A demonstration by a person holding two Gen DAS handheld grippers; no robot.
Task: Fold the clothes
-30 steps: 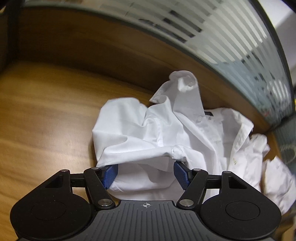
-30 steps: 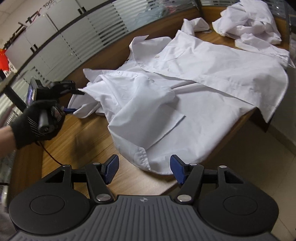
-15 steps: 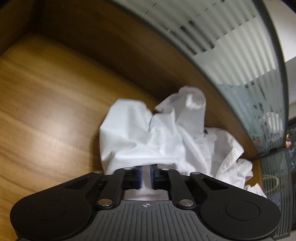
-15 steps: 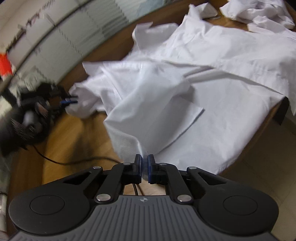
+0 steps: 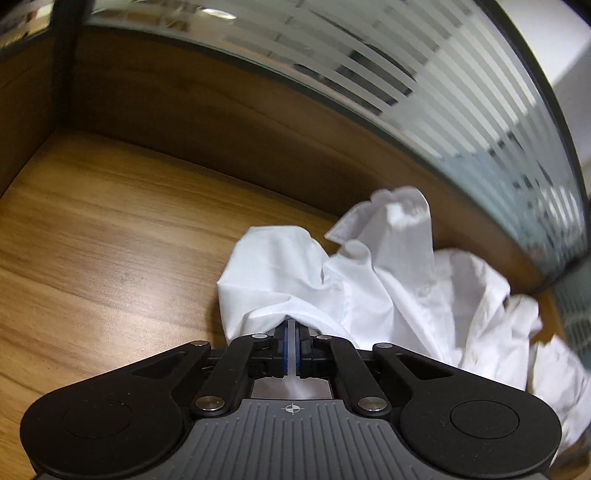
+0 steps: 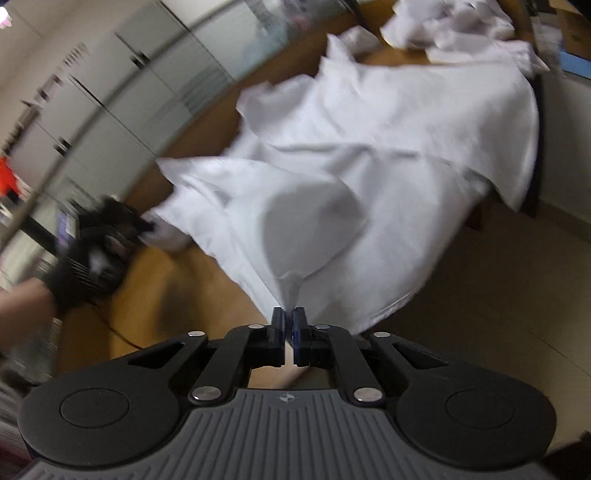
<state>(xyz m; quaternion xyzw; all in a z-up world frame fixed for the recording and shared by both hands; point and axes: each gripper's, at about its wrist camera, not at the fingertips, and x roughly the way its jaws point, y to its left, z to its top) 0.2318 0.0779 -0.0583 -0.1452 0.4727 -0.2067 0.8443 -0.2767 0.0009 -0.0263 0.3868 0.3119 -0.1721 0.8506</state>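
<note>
A white button-up shirt (image 5: pixel 369 288) lies crumpled on the wooden table (image 5: pixel 110 236), its collar standing up at the back. My left gripper (image 5: pixel 291 328) is shut on a fold of its fabric at the near edge. In the right wrist view the same white shirt (image 6: pixel 369 166) spreads across the table and hangs over the table's edge. My right gripper (image 6: pixel 289 314) is shut on a pinched tip of the shirt's lower corner, lifted off the table. The other gripper, held by a black-gloved hand (image 6: pixel 88 258), shows at the left, blurred.
A striped frosted glass partition (image 5: pixel 369 74) and a low wooden wall (image 5: pixel 221 122) run behind the table. More white clothes (image 6: pixel 454 22) are piled at the table's far end. A thin black cable (image 6: pixel 122 336) trails over the table. Floor (image 6: pixel 498 295) lies to the right.
Both grippers, open a second ago, have shut on the shirt. The right one has lifted its corner and is moving fast, blurring the view. The left one has pulled its fold toward the camera.
</note>
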